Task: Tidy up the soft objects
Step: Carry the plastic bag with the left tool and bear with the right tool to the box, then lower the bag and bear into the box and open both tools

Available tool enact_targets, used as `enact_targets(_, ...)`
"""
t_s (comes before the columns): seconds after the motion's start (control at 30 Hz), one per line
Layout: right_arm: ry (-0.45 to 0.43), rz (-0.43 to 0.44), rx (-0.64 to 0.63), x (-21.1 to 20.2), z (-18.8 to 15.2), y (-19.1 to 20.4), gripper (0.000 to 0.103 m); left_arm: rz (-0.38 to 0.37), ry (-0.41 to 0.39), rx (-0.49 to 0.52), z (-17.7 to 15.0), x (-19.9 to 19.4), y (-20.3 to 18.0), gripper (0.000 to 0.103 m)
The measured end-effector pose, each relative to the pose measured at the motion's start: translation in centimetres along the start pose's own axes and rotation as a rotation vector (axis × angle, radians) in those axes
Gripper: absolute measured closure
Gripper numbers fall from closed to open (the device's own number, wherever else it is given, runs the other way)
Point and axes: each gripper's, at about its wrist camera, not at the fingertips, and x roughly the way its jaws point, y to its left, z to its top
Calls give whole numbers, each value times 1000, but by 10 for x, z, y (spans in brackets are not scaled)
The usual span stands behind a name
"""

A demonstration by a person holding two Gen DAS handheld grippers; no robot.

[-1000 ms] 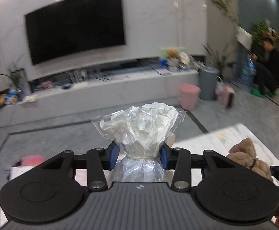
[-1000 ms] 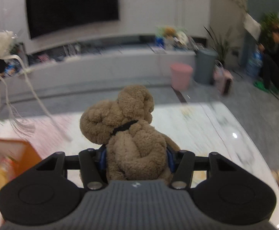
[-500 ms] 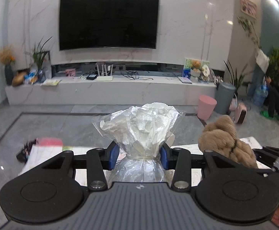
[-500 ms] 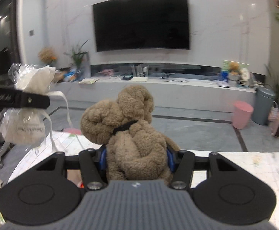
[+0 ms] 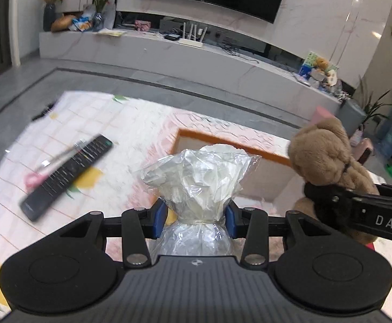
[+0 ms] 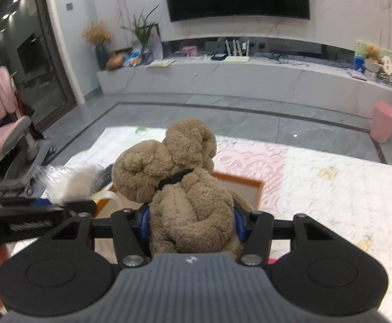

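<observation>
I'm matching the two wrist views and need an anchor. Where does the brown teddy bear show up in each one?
Left wrist view: the brown teddy bear is at the right edge, clamped in the right gripper.
Right wrist view: the bear fills the centre, held between the gripper's blue pads.
Shared landmark: the orange-rimmed box on the table, below and just beyond the bear.
</observation>
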Motion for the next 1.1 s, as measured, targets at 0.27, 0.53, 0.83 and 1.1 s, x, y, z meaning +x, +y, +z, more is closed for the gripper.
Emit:
enact_targets(0.27, -9, 40, -17, 16, -22, -1, 48, 76, 106, 66, -19, 41, 5, 54)
enact_targets(0.53, 45, 13, -24, 38, -34, 9, 48, 138, 97, 196, -31, 51, -22, 53)
enact_targets(0.83, 54, 6, -3, 51, -41, 9, 48, 167, 67, 187, -30, 45, -20, 38)
enact_targets(1.1, 66, -8, -14, 43, -41, 11, 48, 56, 2, 90, -17, 7, -1, 23)
